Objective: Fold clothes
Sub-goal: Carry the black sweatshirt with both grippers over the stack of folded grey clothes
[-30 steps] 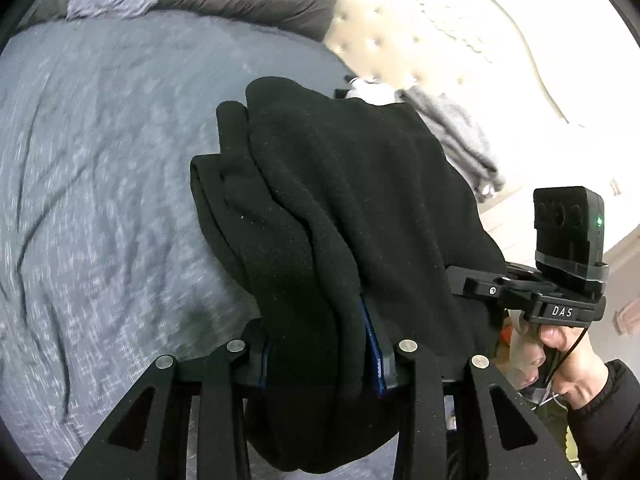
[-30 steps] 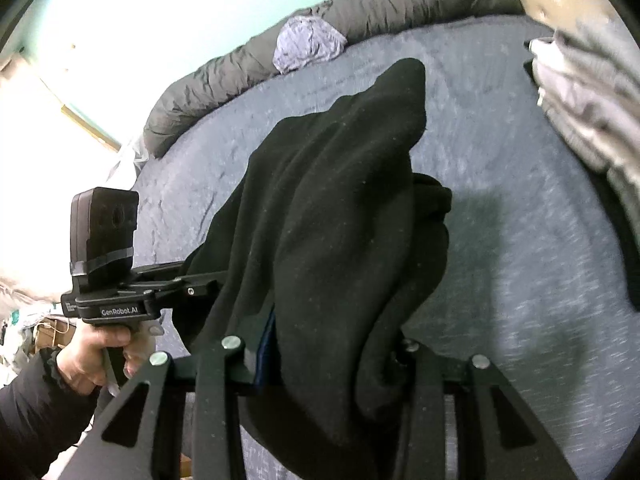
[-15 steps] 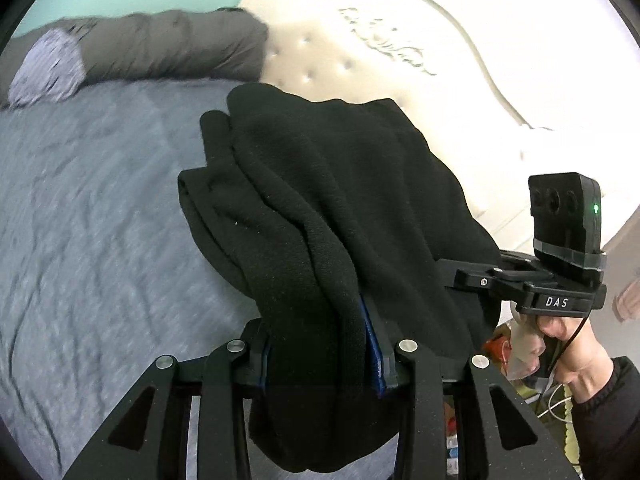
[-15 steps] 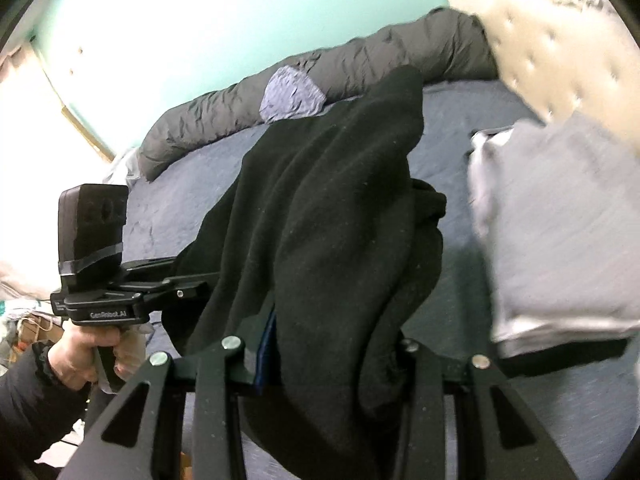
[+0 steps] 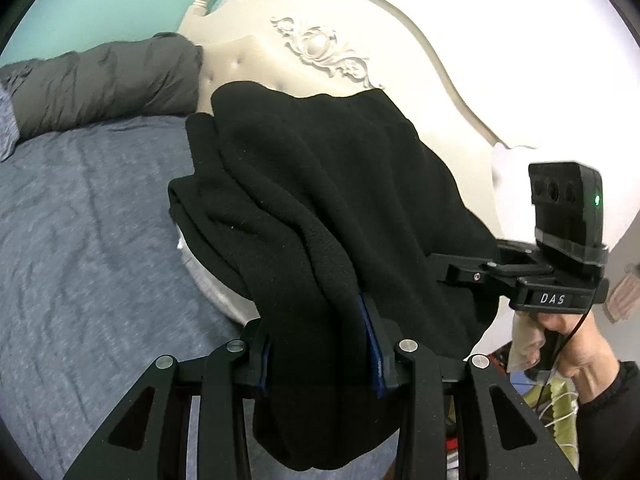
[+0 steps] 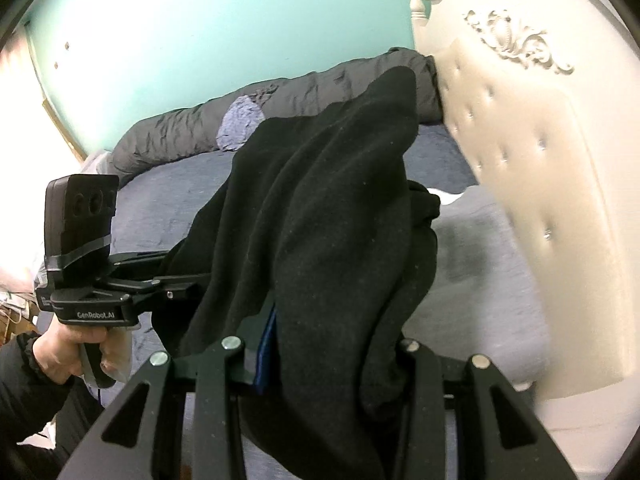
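Between the fingers of the left gripper [image 5: 320, 354], in the left wrist view, a folded black fleece [image 5: 320, 208] is pinched, its thick folds rising ahead of the blue pads and a loose end hanging below them; the fingers are narrowed hard onto the cloth; to the left of the fingers lies the grey bedsheet [image 5: 80, 248], and far ahead on that side a dark grey pillow [image 5: 104, 80]; ahead and to the right stands the cream headboard [image 5: 360, 32] with a carved crest; just under the fleece on its left a pale grey edge of cloth shows, too hidden to name; to the right of the fingers the right gripper [image 5: 464, 270] reaches into the fleece, held by a hand [image 5: 576, 344] in a dark sleeve

Between the right gripper's own fingers [image 6: 328, 354], in the right wrist view, the same fleece [image 6: 328, 220] is clamped, draped up and over them, above the bed; to their left the left gripper [image 6: 188, 284] grips the cloth's other side, with a hand [image 6: 68, 344] on its handle; ahead lie the pillow [image 6: 180, 136] and the turquoise wall [image 6: 220, 28]; to the right is the headboard [image 6: 540, 160], and a pale grey folded cloth [image 6: 480, 260] lies on the sheet before it
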Available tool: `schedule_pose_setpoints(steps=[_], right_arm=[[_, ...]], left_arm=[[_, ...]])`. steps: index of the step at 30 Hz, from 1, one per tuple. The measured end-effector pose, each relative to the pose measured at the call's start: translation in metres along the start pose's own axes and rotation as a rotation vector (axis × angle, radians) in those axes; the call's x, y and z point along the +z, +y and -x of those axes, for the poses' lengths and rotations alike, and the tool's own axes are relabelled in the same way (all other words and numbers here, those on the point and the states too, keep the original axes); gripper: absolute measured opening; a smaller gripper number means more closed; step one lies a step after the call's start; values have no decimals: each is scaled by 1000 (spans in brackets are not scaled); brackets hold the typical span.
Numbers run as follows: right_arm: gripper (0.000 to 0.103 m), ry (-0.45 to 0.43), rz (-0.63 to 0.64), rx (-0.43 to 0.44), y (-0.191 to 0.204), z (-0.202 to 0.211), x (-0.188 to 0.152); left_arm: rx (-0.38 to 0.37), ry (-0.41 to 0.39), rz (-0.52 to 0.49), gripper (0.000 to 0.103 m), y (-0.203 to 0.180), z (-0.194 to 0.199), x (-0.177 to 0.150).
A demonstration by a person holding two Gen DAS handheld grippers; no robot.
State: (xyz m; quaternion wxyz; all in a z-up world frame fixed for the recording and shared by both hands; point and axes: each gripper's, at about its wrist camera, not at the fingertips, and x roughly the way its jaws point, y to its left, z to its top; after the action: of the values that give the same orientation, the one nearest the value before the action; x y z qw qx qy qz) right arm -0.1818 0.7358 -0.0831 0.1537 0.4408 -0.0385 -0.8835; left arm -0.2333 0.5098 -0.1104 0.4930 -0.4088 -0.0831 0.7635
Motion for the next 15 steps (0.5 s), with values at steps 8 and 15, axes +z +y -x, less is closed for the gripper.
schedule_pose_setpoints(steps=[8,15], right_arm=[[38,27,35,-40,-59,2,19],[38,44,67,-51,-101,-12,29]], left_arm=[[-7,-2,61,39,-5,-55,15],[7,8,82,39,-12,-96,21]])
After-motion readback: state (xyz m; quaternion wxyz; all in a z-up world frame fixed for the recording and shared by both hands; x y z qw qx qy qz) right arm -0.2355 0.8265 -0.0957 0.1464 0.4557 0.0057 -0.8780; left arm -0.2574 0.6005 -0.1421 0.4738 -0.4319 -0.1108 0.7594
